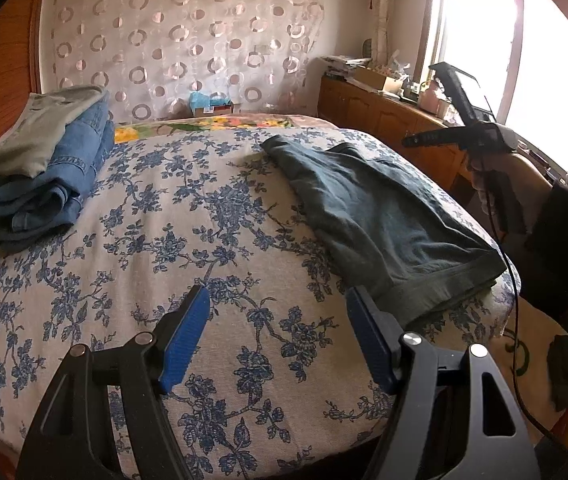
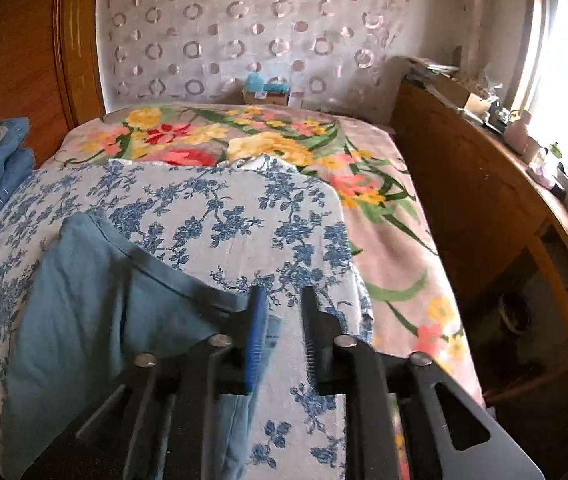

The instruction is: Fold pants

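Blue-grey folded pants [image 1: 380,216] flat on floral bedcover [image 1: 187,216]; left gripper [image 1: 277,336] wide open, empty; right gripper [image 2: 281,320] slightly parted, empty.

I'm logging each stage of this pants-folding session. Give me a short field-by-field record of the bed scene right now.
surface: bed with blue floral cloth over a bright flowered blanket
item in work: dark teal pants, lying folded on the cloth at its right side
left gripper: open, empty, over bare cloth beside the pants' hem
right gripper: slightly open, nothing between its pads, at the pants' edge
finished pile: folded blue jeans with a grey-green garment on top, far left
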`<control>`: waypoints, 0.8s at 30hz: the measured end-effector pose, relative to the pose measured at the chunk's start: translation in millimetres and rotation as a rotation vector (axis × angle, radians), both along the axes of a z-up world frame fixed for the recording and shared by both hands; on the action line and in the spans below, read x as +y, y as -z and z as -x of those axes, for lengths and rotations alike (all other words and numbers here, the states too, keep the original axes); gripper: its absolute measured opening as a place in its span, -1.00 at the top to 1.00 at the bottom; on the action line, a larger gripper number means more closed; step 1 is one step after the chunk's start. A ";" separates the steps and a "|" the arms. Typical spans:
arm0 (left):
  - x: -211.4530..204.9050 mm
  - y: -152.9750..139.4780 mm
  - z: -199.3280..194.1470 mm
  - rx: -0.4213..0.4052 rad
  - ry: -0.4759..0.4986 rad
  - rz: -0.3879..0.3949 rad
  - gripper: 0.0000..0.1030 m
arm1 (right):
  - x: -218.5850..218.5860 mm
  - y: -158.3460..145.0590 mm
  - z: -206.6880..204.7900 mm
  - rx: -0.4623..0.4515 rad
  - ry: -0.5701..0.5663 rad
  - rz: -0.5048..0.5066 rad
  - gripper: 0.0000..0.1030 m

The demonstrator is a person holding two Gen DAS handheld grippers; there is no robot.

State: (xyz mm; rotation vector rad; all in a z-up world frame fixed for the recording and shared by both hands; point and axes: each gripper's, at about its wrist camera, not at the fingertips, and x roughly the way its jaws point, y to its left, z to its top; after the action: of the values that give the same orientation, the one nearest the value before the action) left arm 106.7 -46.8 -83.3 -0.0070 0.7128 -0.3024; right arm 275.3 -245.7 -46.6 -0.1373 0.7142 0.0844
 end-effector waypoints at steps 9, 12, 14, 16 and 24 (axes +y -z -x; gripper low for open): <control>-10.4 -0.7 -1.7 0.000 0.019 -0.002 -0.40 | -9.0 -6.3 78.9 -0.043 -0.126 -0.081 0.27; -16.1 -0.9 -1.5 0.000 0.033 -0.006 -0.40 | -10.6 -0.7 117.0 -0.057 -0.166 -0.080 0.13; -19.6 -0.7 -1.4 0.003 0.047 -0.004 -0.40 | -15.2 5.2 137.1 -0.060 -0.173 -0.085 0.13; -23.3 -0.3 -1.7 0.009 0.060 -0.004 -0.40 | -20.3 12.6 154.4 -0.046 -0.177 -0.104 0.13; -42.4 -0.2 -8.2 0.044 0.123 -0.006 -0.16 | -38.0 36.0 206.5 -0.035 -0.171 -0.149 0.13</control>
State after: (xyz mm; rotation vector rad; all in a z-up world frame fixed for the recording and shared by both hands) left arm 114.9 -89.2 -83.2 0.0363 0.7591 -0.4187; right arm 68.8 -283.7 -82.6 -0.0571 0.6583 0.2968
